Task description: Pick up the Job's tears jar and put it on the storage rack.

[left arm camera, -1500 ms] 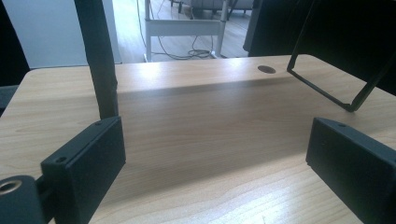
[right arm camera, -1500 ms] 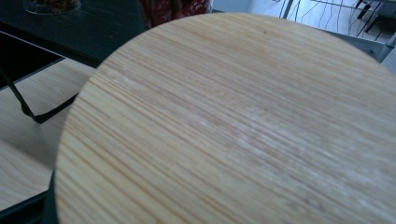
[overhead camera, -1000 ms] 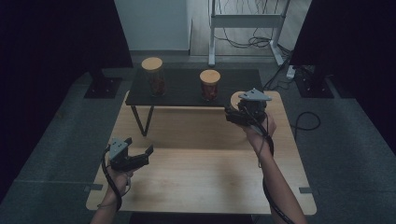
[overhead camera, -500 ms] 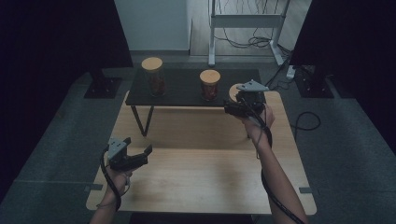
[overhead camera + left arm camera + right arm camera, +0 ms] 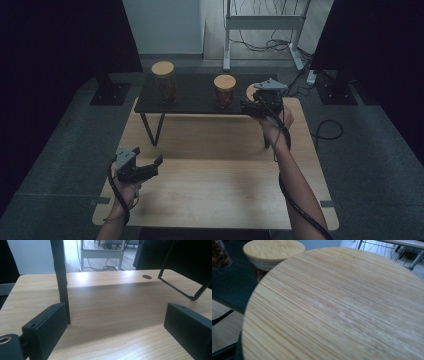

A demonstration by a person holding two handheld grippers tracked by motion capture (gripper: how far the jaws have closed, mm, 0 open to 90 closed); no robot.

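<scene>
While you work at the tabletop (image 5: 215, 165), this is how things stand:

Right arm: your right forearm reaches far forward, up to the right end of the black shelf (image 5: 200, 95) that stands on thin legs at the far side of the tabletop.
Right gripper: your right gripper (image 5: 248, 106) is held level at that shelf end, pointing toward the left of the high view, with its grey plate on top.
Right jaws: clenched on a round wooden lid (image 5: 342, 307); the right gripper view looks flat across the lid's grain at very close range, and the jaws themselves are hidden under it.
Lid place: in the high view its pale edge (image 5: 251, 91) shows just behind the gripper, over the shelf's right end, just beside the short jar (image 5: 224, 91).
Left arm: your left forearm comes in low at the near left corner, the wrist bent.
Left gripper: your left gripper (image 5: 154, 166) hangs over the near left part of the tabletop, pointing right and a little forward.
Left jaws: released, spread wide, with bare wood between them.
Jars: two on the shelf, a tall jar (image 5: 164, 82) at the left and the short one toward the right, each with a wooden lid on and reddish-brown contents.
Lids: three counted, two on jars and one in your grip.
Writing: no readable lettering on jars, lids or grippers.
</scene>
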